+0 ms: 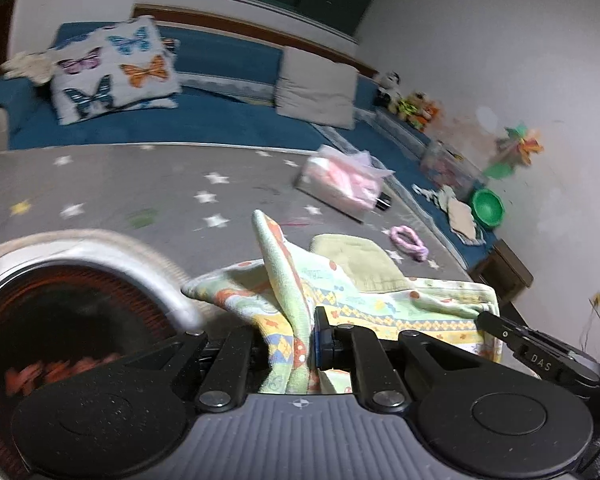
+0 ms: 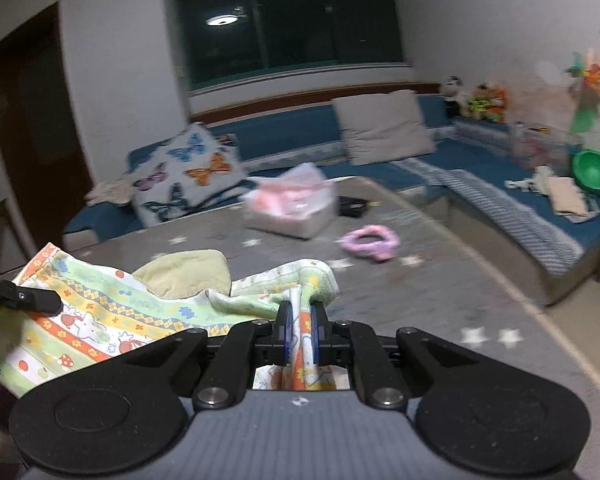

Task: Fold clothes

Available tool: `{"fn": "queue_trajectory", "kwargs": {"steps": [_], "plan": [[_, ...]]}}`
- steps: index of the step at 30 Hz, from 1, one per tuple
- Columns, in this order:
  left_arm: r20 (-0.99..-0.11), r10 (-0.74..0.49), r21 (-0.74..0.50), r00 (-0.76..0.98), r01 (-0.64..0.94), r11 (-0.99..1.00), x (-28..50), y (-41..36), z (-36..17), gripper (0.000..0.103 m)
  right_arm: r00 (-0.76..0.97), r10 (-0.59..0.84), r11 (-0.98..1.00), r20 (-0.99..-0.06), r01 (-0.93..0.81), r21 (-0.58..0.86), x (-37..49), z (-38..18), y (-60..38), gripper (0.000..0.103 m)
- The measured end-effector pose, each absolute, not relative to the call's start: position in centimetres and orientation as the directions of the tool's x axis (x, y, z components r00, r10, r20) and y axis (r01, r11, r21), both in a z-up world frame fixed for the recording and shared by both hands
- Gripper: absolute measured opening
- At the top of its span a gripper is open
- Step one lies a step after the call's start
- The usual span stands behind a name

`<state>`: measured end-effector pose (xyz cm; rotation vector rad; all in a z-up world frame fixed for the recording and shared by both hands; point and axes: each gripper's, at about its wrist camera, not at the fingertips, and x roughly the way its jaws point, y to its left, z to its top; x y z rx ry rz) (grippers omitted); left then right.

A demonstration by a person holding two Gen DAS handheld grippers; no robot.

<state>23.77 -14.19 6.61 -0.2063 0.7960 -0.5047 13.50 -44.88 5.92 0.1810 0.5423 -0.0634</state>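
Observation:
A light green patterned cloth [image 1: 364, 304] with cartoon prints hangs between my two grippers above the grey star mat [image 1: 140, 184]. My left gripper [image 1: 296, 336] is shut on one bunched corner of it. My right gripper [image 2: 300, 320] is shut on another corner of the cloth [image 2: 112, 312]. An olive-green garment [image 1: 356, 260] lies on the mat just beyond the cloth, also in the right wrist view [image 2: 184, 272]. The other gripper's fingers show at the cloth's edge in each view [image 1: 516, 340] [image 2: 20, 300].
A round heater [image 1: 72, 320] glows orange at my near left. A plastic bag of pink items [image 2: 292, 204], a pink ring [image 2: 370, 242] and a green bowl [image 2: 592, 170] lie ahead. A blue sofa [image 2: 284, 136] with a butterfly pillow [image 2: 184, 172] lines the walls.

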Motion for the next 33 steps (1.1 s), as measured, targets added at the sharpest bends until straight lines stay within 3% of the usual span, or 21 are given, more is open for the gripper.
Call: {"fn": "queue_trajectory", "kwargs": {"steps": [3,5,8,9,10,12,14,16,19,24,33], "plan": [[-0.633,-0.518,-0.333,0.575,0.402,0.853,25.0,-16.7,5.9,0.012,0.841,-0.071,0.974,-0.536,0.174,0.144,14.1,5.2,-47.1,0.008],[-0.657,-0.479,-0.257,0.582,0.425,0.868,25.5,-18.2,5.0,0.02,0.817,-0.1,0.967,-0.568,0.214,0.138,14.8,4.1,-48.2,0.011],[-0.689,-0.402,-0.181,0.603,0.394,0.901,25.8,-18.3,3.7,0.04,0.781,-0.132,0.959,-0.611,0.256,0.12,15.5,2.4,-49.4,0.018],[-0.696,-0.379,-0.159,0.61,0.384,0.91,25.8,-18.2,3.3,0.052,0.77,-0.143,0.957,-0.622,0.268,0.112,15.6,1.9,-49.7,0.019],[-0.701,-0.36,-0.142,0.615,0.374,0.916,25.9,-18.1,3.0,0.055,0.771,-0.141,0.957,-0.621,0.266,0.113,15.5,1.8,-49.8,0.024],[-0.708,-0.342,-0.136,0.618,0.355,0.925,26.3,-17.5,2.7,0.055,0.779,-0.128,0.961,-0.614,0.25,0.118,15.4,1.8,-49.7,0.044],[-0.711,-0.335,-0.134,0.619,0.349,0.928,26.5,-17.4,2.6,0.057,0.792,-0.105,0.967,-0.602,0.222,0.123,15.5,2.1,-49.1,0.049],[-0.712,-0.335,-0.133,0.618,0.349,0.927,26.6,-17.6,2.6,0.065,0.8,-0.069,0.972,-0.596,0.188,0.139,16.0,2.3,-48.3,0.059],[-0.716,-0.348,-0.134,0.606,0.369,0.92,26.7,-18.6,2.3,0.071,0.796,0.006,0.976,-0.605,0.128,0.179,17.2,2.1,-46.7,0.06],[-0.726,-0.345,-0.109,0.595,0.396,0.912,27.4,-20.4,1.4,0.073,0.784,0.063,0.981,-0.618,0.064,0.182,18.9,1.4,-44.4,0.06],[-0.744,-0.307,-0.064,0.594,0.393,0.917,29.8,-22.8,-0.3,0.076,0.768,0.038,0.987,-0.639,0.072,0.146,21.1,0.1,-43.3,0.057]]}}
